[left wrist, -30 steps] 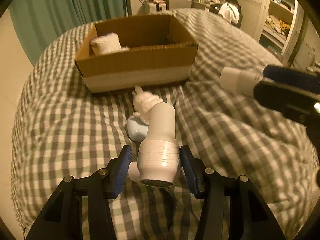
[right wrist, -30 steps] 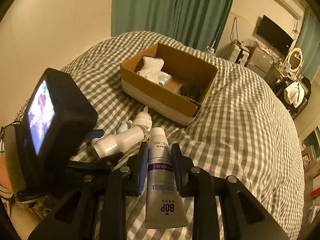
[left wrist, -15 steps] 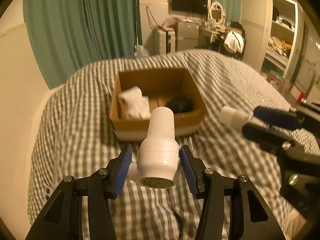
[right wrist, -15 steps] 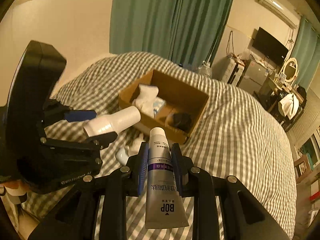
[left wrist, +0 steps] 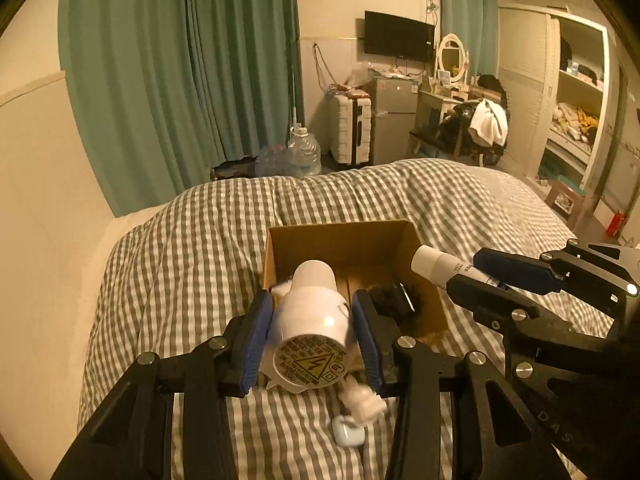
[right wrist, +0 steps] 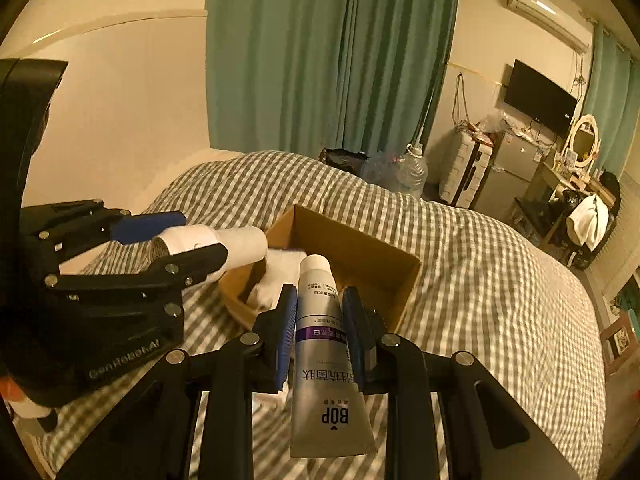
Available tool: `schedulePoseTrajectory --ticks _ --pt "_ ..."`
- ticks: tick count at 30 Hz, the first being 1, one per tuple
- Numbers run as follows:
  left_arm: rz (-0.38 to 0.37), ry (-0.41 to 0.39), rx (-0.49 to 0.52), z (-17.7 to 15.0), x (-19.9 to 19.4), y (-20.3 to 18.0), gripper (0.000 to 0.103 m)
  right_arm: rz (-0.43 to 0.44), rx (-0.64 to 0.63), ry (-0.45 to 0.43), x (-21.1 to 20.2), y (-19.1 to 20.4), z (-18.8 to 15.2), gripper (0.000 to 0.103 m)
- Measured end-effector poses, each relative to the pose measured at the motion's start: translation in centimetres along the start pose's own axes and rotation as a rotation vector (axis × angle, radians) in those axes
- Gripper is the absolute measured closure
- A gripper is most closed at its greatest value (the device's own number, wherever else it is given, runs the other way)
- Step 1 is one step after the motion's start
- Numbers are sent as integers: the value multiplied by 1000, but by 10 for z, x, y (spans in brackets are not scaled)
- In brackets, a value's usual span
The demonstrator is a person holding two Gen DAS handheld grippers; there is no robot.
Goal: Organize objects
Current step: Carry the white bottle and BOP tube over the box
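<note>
My left gripper (left wrist: 312, 312) is shut on a white hair dryer (left wrist: 314, 320) and holds it in the air over the near left part of an open cardboard box (left wrist: 344, 236) on the checked bed. My right gripper (right wrist: 318, 304) is shut on a grey BOP tube (right wrist: 324, 344), held above the box's (right wrist: 360, 248) near edge. The right gripper also shows in the left wrist view (left wrist: 472, 270), and the left gripper with the dryer in the right wrist view (right wrist: 184, 240). White cloth (right wrist: 276, 276) and a dark object (left wrist: 390, 300) lie in the box.
A small white figure (left wrist: 362, 400) and a pale blue case (left wrist: 348, 434) lie on the checked duvet (left wrist: 180, 280) in front of the box. Beyond the bed are green curtains (left wrist: 180, 60), water bottles, a fridge and a dresser.
Both grippers have risen from the bed and moved forward over the box, carrying the hair dryer and the tube. The box now sits directly under the fingertips.
</note>
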State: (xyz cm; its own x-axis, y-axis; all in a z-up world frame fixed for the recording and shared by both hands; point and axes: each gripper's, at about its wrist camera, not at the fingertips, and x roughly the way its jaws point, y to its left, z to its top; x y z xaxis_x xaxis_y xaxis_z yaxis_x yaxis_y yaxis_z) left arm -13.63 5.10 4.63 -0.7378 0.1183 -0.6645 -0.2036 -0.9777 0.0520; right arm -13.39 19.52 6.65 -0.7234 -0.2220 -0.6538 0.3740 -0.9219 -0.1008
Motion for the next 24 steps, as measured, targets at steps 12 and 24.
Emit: schedulePoseTrajectory --ticks 12,24 --pt "-55 104 -67 23 111 12 61 24 121 106 108 -52 11 80" --pt "-129 140 -33 17 161 11 61 61 166 172 191 -69 -4 80"
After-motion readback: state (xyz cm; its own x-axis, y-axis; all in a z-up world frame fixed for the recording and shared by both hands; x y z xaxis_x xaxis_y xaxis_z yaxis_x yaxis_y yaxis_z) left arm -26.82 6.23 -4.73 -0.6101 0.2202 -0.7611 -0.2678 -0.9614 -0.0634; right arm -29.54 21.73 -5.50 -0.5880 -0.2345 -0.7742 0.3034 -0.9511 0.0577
